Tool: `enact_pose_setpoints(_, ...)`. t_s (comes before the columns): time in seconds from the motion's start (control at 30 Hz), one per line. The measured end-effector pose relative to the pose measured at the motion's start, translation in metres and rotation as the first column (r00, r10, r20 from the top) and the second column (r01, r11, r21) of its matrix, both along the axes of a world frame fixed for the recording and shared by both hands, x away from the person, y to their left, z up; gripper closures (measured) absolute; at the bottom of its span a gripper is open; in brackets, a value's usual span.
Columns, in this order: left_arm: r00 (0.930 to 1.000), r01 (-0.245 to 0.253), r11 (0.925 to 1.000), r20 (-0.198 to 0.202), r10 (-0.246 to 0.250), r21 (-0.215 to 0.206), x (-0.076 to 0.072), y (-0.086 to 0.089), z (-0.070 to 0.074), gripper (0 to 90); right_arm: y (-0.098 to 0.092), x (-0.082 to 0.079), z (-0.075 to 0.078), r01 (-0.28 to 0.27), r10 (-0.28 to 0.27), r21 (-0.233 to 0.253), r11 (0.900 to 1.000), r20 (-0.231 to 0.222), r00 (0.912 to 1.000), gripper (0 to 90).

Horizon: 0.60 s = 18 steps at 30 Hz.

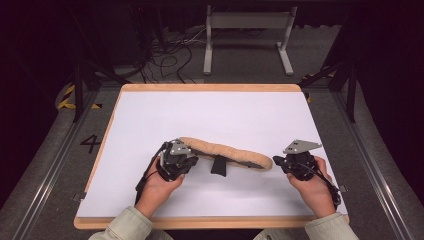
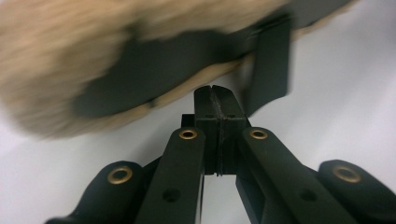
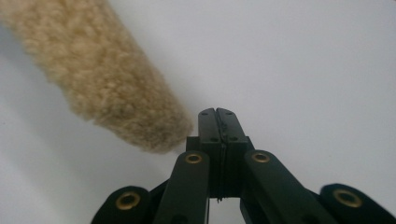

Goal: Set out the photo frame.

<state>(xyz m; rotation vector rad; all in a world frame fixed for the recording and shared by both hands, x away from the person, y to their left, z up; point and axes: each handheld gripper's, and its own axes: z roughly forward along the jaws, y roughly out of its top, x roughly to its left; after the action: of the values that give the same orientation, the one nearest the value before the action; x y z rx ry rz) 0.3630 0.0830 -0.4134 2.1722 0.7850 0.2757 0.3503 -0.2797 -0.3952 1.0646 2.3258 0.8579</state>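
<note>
Both hand-held grippers, left (image 1: 186, 159) and right (image 1: 278, 161), pressed together empty beside the fleece strap pad (image 1: 227, 151), risk nudging it off-position.

A: Where are the hands?
B: Left hand (image 1: 159, 186) at 7 o'clock, right hand (image 1: 314, 189) at 5 o'clock, forearms entering from 6.
A: The grippers?
B: Left gripper (image 2: 215, 93) and right gripper (image 3: 216, 114) both have jaws pressed together.
</note>
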Motion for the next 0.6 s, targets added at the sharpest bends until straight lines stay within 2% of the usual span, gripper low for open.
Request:
enact_pose_setpoints(0.03, 1.0, 0.0, 1.0, 0.0, 0.0, 0.0, 0.0, 0.0, 0.0, 89.8, -0.002, 0.0, 0.0, 0.01, -0.01, 0.007, 1.0, -0.001, 0.9999, 90.0)
enact_pose_setpoints(0.1, 0.9977, 0.046, 0.9987, 0.049, -0.047, 0.02, -0.011, -0.017, 0.0, 89.8, -0.006, 0.001, -0.001, 0.026, -0.026, 0.011, 1.0, -0.006, 0.9996, 90.0)
enact_pose_setpoints(0.2, 0.9964, 0.068, 0.9977, 0.051, -0.068, 0.008, -0.014, -0.027, -0.002, 90.0, -0.011, 0.002, -0.003, 0.038, -0.038, 0.013, 0.999, -0.009, 0.9993, 90.0)
enact_pose_setpoints(0.23, 0.9951, 0.088, 0.996, 0.044, -0.089, 0.015, -0.015, -0.037, -0.004, 89.9, -0.012, 0.002, -0.003, 0.042, -0.042, 0.013, 0.999, -0.007, 0.9991, 90.0)
enact_pose_setpoints(0.27, 0.9951, 0.088, 0.996, 0.044, -0.089, 0.015, -0.015, -0.037, -0.004, 90.0, -0.013, 0.002, -0.003, 0.045, -0.045, 0.015, 0.999, -0.006, 0.999, 90.0)
enact_pose_setpoints(0.3, 0.9934, 0.104, 0.9942, 0.046, -0.105, 0.028, -0.016, -0.047, -0.008, 90.0, -0.014, 0.002, -0.003, 0.048, -0.048, 0.018, 0.999, -0.006, 0.9988, 90.0)
enact_pose_setpoints(0.33, 0.9934, 0.104, 0.9942, 0.046, -0.105, 0.028, -0.016, -0.047, -0.008, 90.0, -0.015, 0.002, -0.003, 0.05, -0.05, 0.022, 0.998, -0.005, 0.9987, 90.0)
enact_pose_setpoints(0.37, 0.9918, 0.117, 0.9924, 0.048, -0.118, 0.039, -0.017, -0.057, -0.01, 90.0, -0.016, 0.001, -0.002, 0.051, -0.051, 0.026, 0.998, -0.006, 0.9987, 90.0)
enact_pose_setpoints(0.4, 0.9918, 0.117, 0.9924, 0.048, -0.118, 0.039, -0.017, -0.057, -0.01, 90.0, -0.016, 0.001, -0.002, 0.051, -0.051, 0.026, 0.998, -0.006, 0.9987, 90.0)
enact_pose_setpoints(0.5, 0.9896, 0.126, 0.9909, 0.064, -0.129, 0.049, -0.018, -0.071, -0.013, 90.0, -0.018, 0.0, -0.003, 0.057, -0.057, 0.032, 0.998, -0.007, 0.9984, 90.0)
enact_pose_setpoints(0.6, 0.9882, 0.113, 0.9911, 0.096, -0.119, 0.071, -0.018, -0.085, -0.016, 90.0, -0.021, -0.004, -0.003, 0.068, -0.067, 0.037, 0.997, -0.005, 0.9977, 90.0)
